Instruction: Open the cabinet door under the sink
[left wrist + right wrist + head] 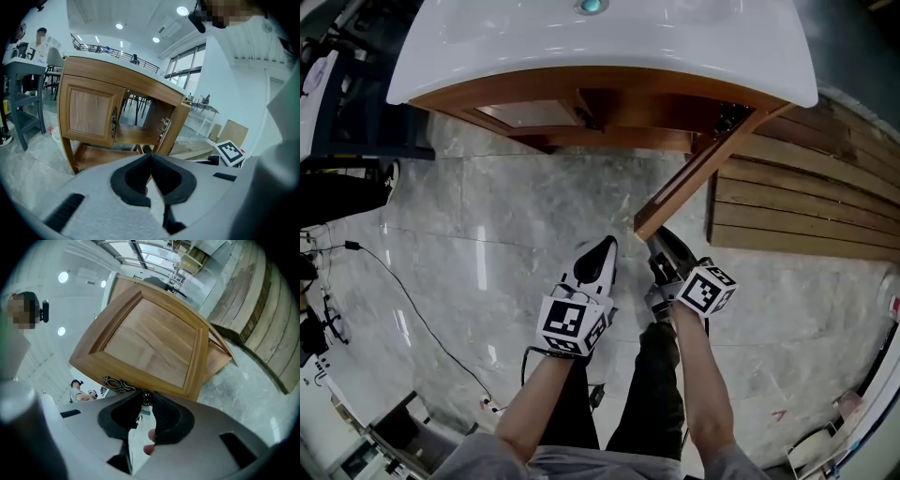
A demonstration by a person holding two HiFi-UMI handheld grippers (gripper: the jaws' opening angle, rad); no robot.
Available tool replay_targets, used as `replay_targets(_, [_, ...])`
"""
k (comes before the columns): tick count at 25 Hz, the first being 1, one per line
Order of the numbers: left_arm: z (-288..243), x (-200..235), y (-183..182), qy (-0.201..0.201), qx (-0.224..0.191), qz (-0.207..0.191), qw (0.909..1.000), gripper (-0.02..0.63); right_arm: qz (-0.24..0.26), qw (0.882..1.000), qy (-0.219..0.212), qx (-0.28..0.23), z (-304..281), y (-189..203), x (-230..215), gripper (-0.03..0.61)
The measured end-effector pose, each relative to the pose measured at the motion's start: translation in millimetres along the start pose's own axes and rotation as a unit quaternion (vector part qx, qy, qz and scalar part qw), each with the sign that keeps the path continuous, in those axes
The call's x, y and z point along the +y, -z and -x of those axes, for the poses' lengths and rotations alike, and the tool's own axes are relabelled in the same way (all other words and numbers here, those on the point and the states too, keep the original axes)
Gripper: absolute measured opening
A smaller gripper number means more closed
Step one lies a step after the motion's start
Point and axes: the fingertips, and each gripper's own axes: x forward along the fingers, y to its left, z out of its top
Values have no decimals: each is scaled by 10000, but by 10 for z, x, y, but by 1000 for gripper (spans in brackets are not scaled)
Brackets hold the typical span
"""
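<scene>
Under the white sink (487,47) stands a wooden cabinet (140,82). Its right door (698,173) is swung out towards me; in the right gripper view that door's panel (150,341) fills the frame. My right gripper (659,242) is shut on the dark ornate handle (117,382) at the door's free edge, and the handle's knob sits between the right gripper's (146,397) jaws. The left door (530,113) stays closed, its panel (91,115) flat against the frame. My left gripper (602,251) hangs beside the right one, holding nothing; the left gripper's (151,157) jaws meet at the tips.
A slatted wooden platform (806,197) lies on the floor right of the cabinet. A black cable (403,291) trails over the marble floor at left. In the left gripper view a person (41,40) sits behind a grey table (21,75).
</scene>
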Motion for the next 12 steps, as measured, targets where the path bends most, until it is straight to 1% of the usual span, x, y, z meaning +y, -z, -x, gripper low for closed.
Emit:
replay_targets(6, [-31,-319,101,105,29,32,9999,8,-27,10000,62,5,347,-17,-98,80])
replay_targets(12, [-96,-565,144,282,92,1,9996,8,-90,9992,355,-167,706,-101,-295,77])
